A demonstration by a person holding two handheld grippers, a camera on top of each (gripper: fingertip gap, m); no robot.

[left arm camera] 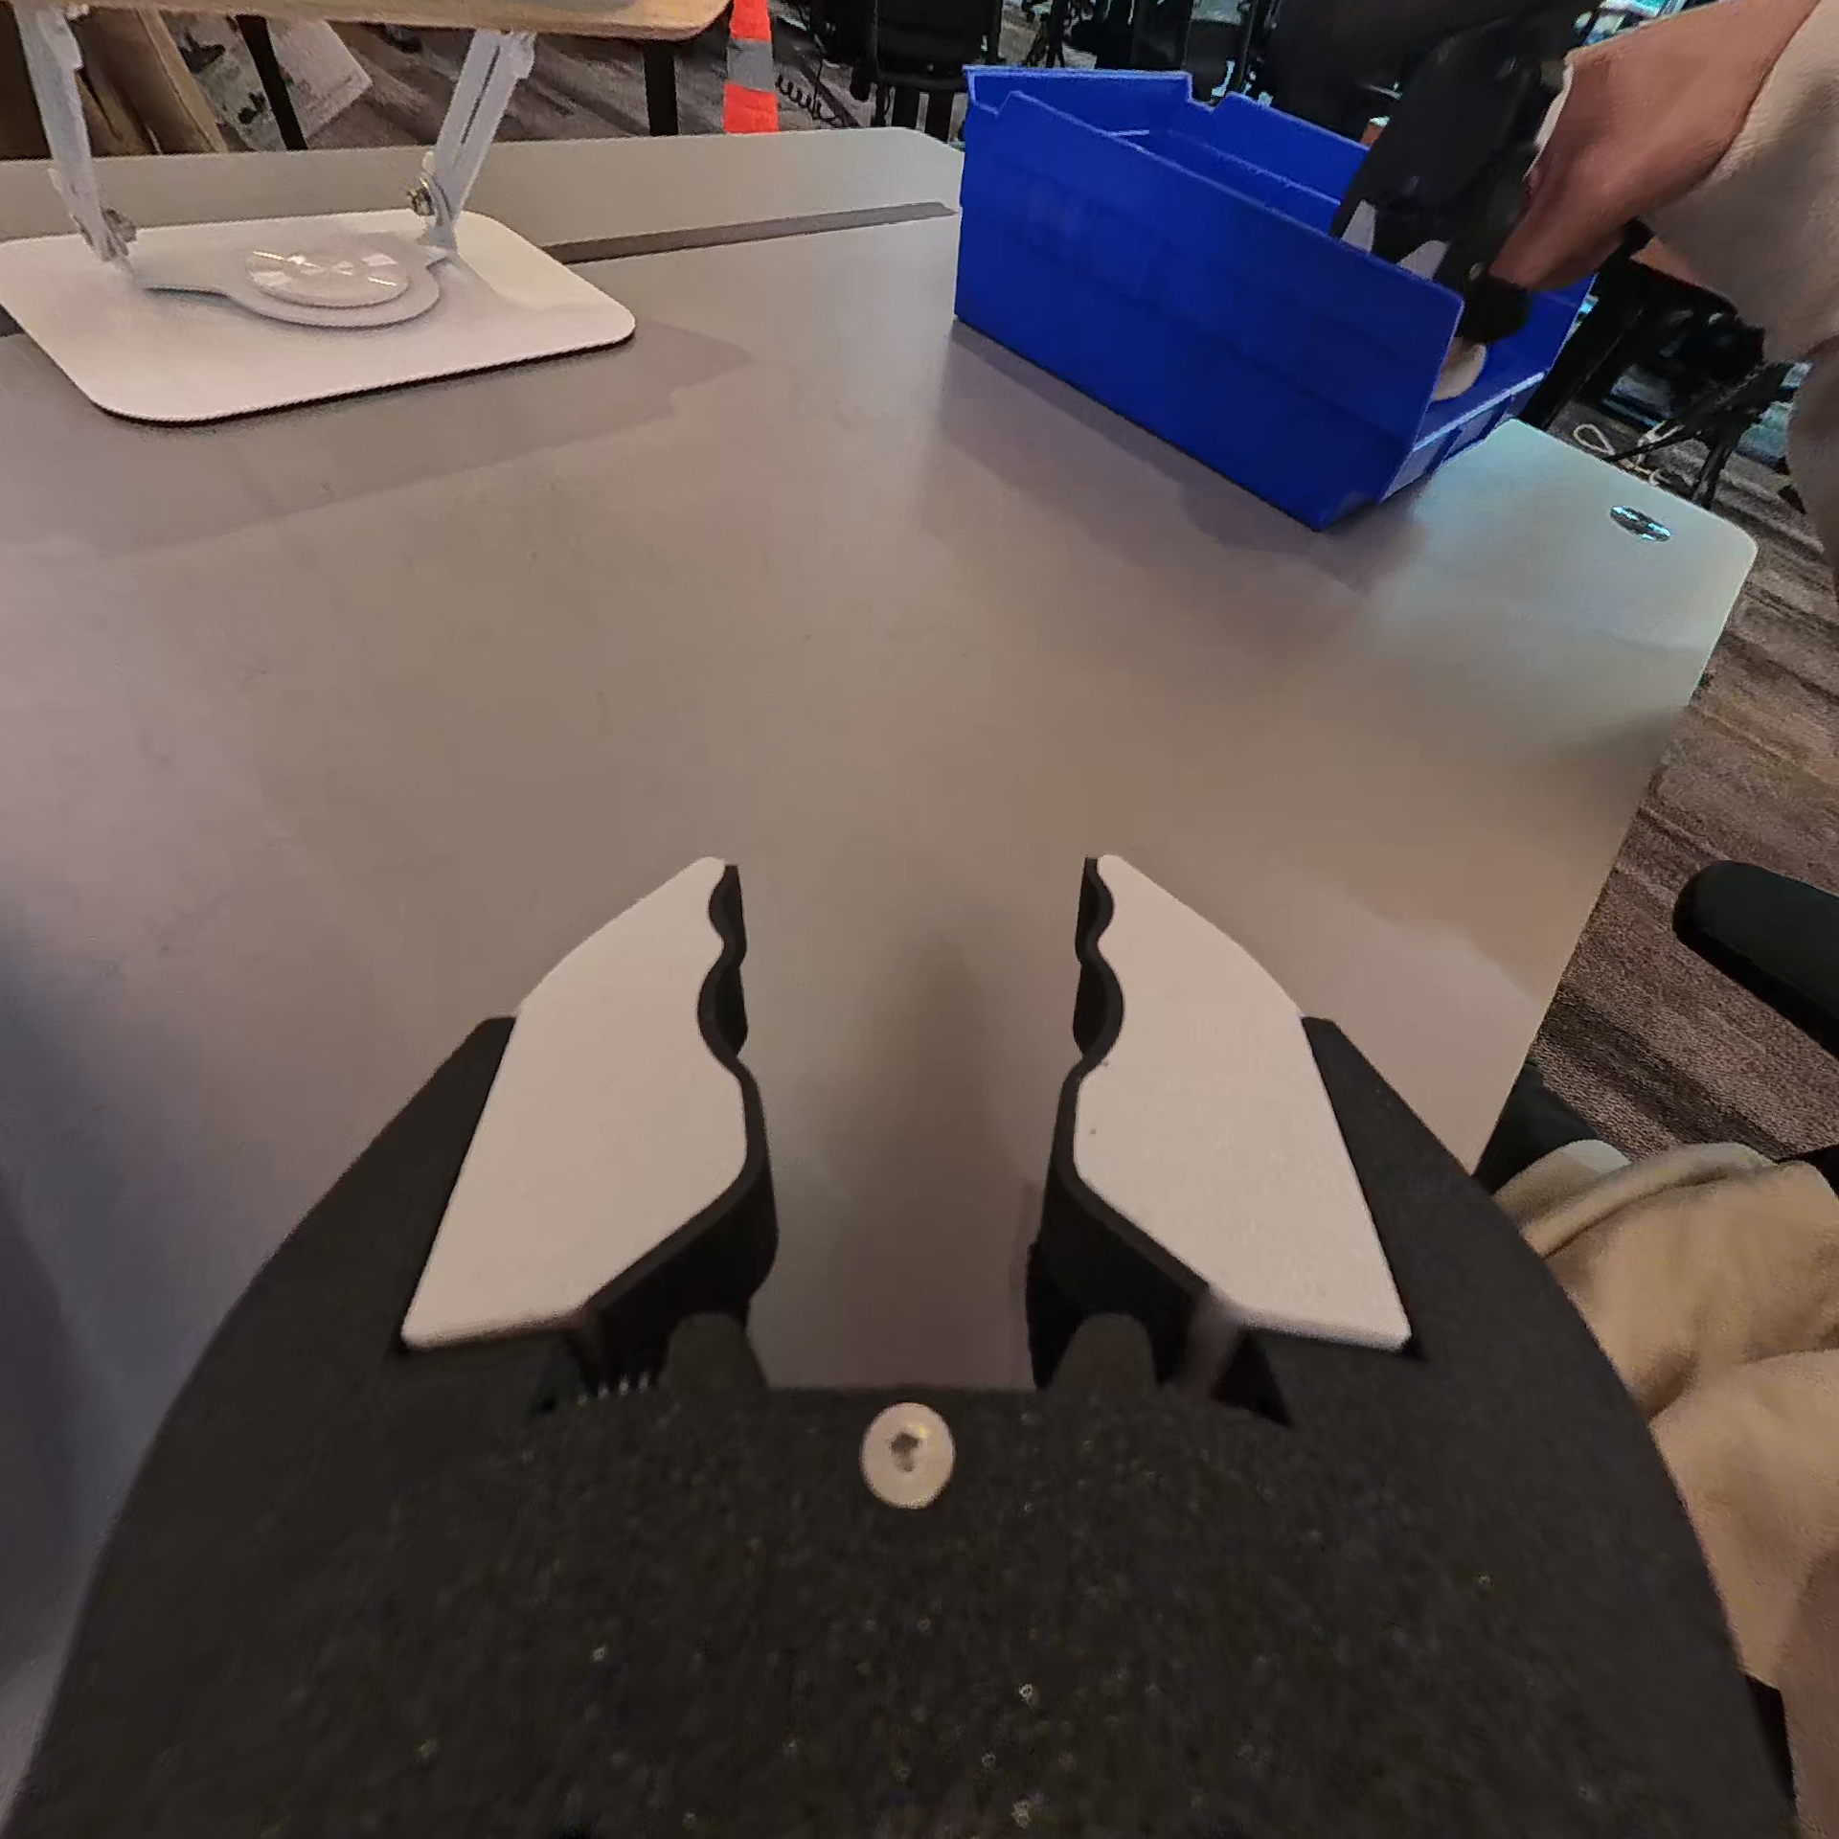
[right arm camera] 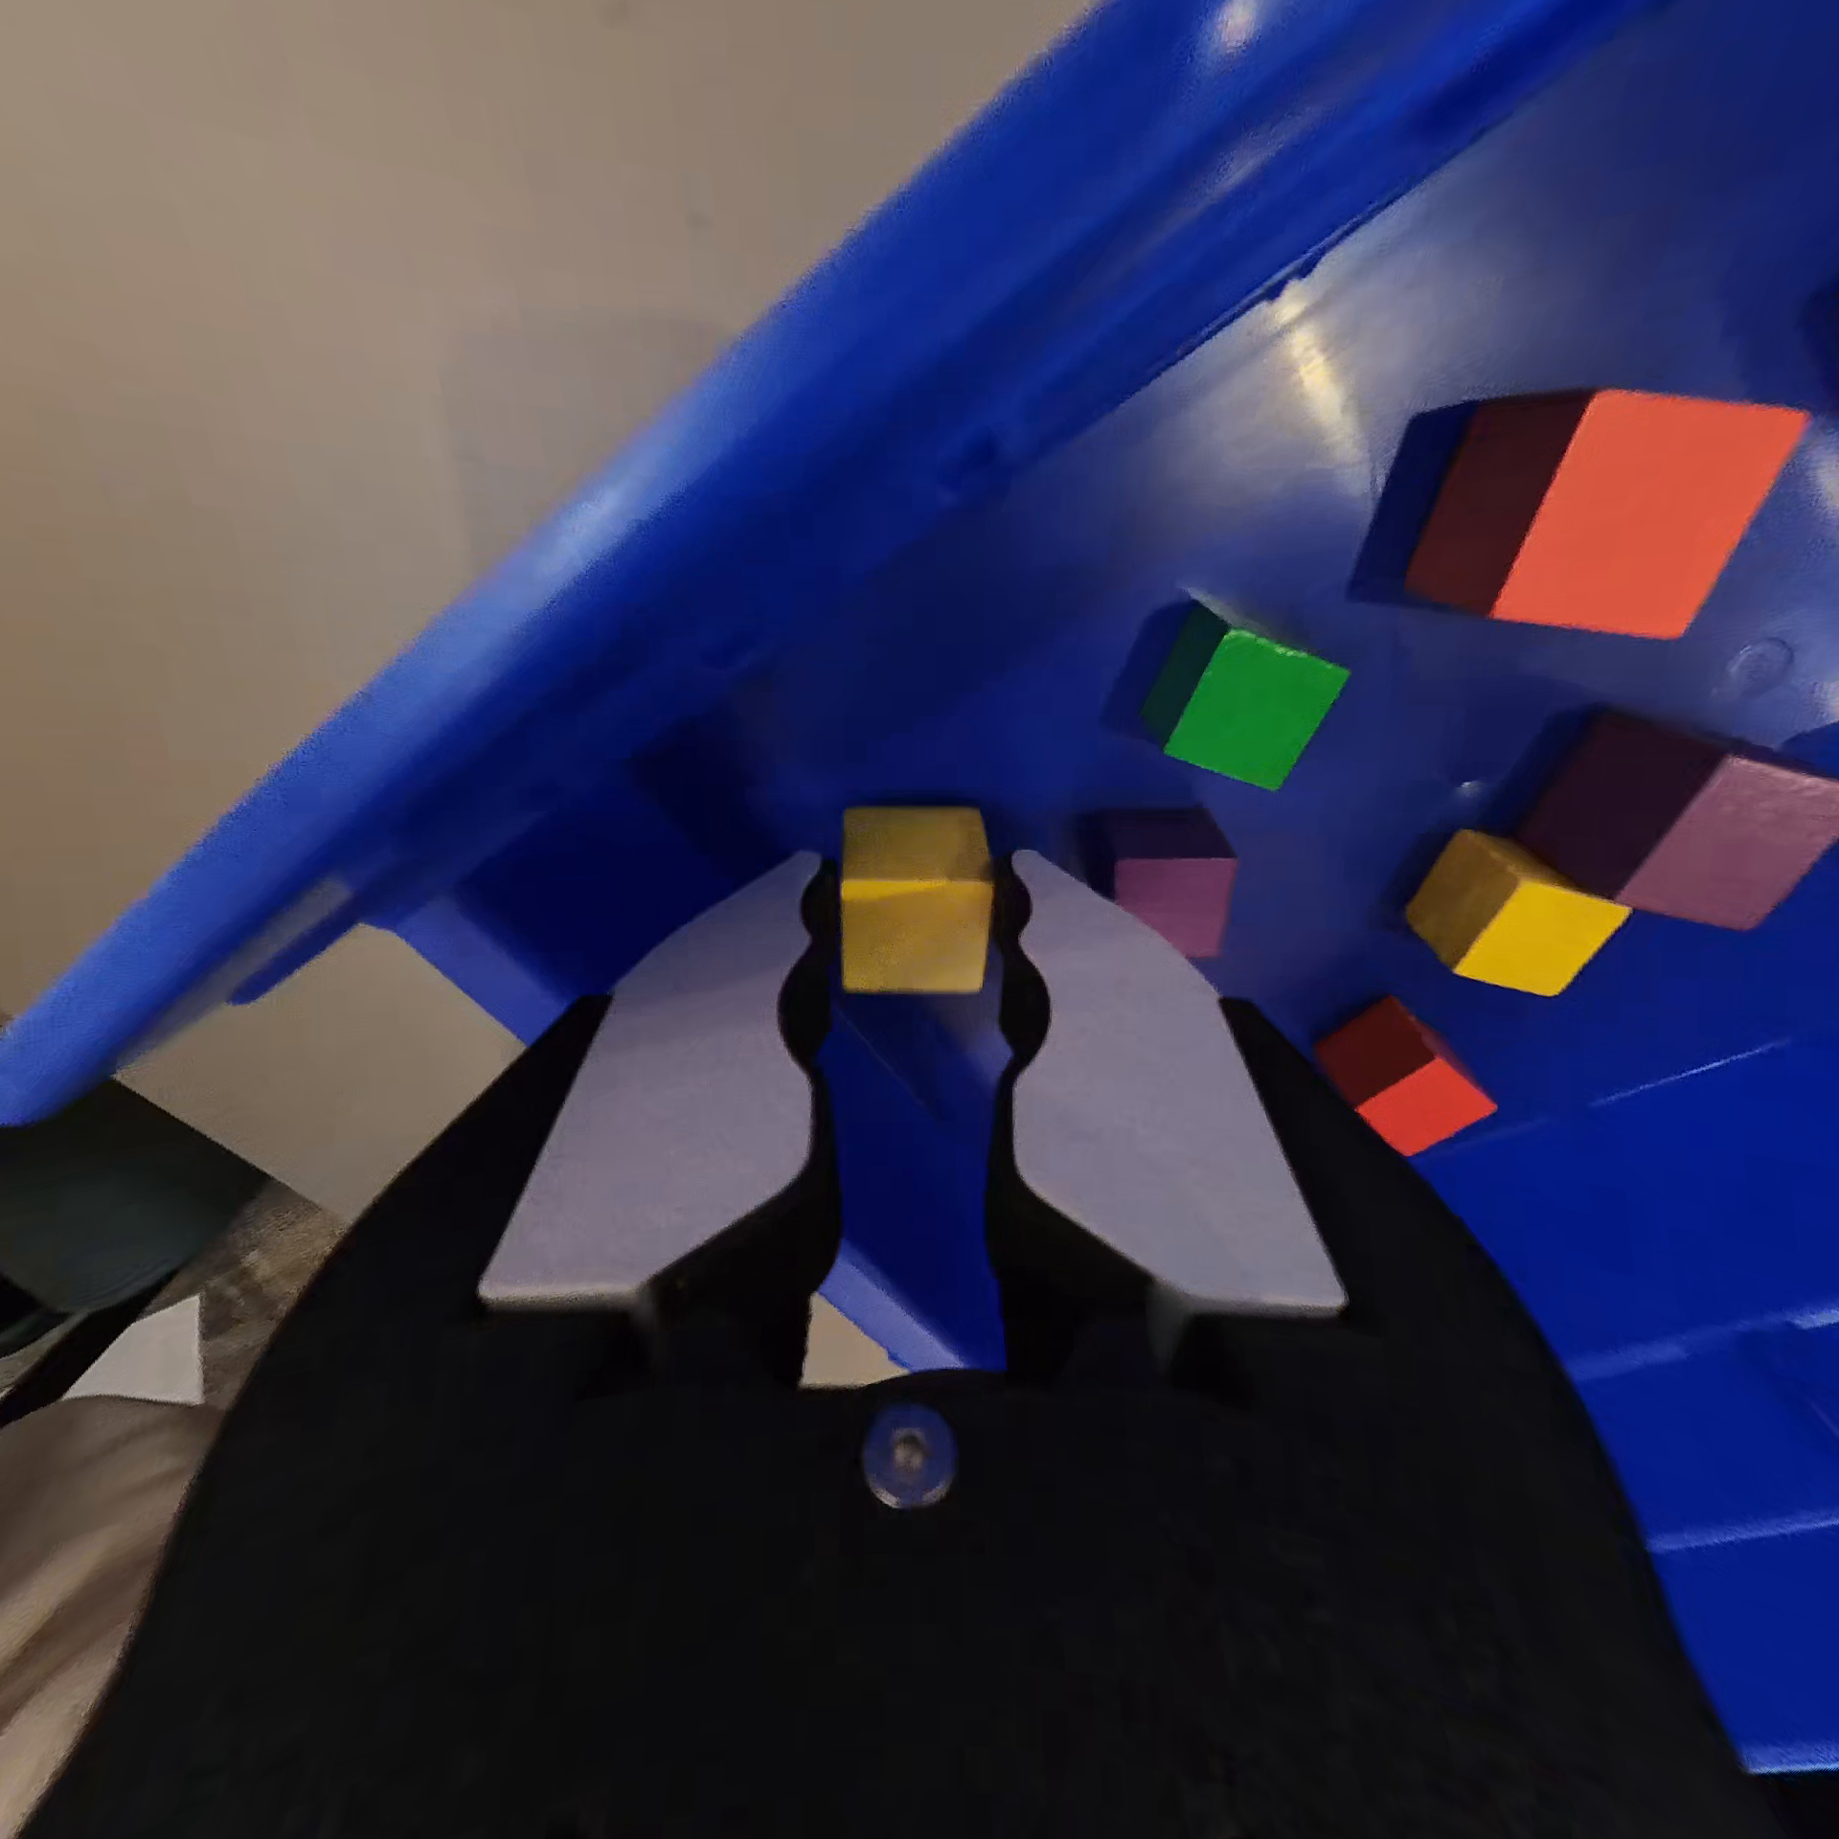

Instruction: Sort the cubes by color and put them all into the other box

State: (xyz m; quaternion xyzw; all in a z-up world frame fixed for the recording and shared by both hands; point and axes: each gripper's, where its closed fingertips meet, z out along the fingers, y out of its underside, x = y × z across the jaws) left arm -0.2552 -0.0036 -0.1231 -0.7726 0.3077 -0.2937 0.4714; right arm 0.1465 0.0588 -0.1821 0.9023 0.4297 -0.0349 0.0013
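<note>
My right gripper [right arm camera: 916, 876] is shut on a small yellow cube [right arm camera: 916, 901] inside the blue box [right arm camera: 697, 557], near its side wall. On the box floor lie a large orange cube [right arm camera: 1632, 517], a green cube [right arm camera: 1249, 707], a small purple cube [right arm camera: 1174, 891], a large purple cube [right arm camera: 1722, 846], a second yellow cube [right arm camera: 1518, 920] and a small red cube [right arm camera: 1413, 1080]. My left gripper [left arm camera: 911, 876] is open and empty over the grey table [left arm camera: 796, 647]. In the left wrist view the blue box [left arm camera: 1194, 299] stands at the far right, with the right gripper [left arm camera: 1443, 199] reaching into it.
A white stand base [left arm camera: 299, 308] sits at the table's far left. The table's right edge [left arm camera: 1672, 697] drops to carpet. A beige sleeve [left arm camera: 1692, 1343] lies at the lower right. An orange cone [left arm camera: 751, 70] stands beyond the table. One gripper's finger ends stand about 40 centimeters off the other's.
</note>
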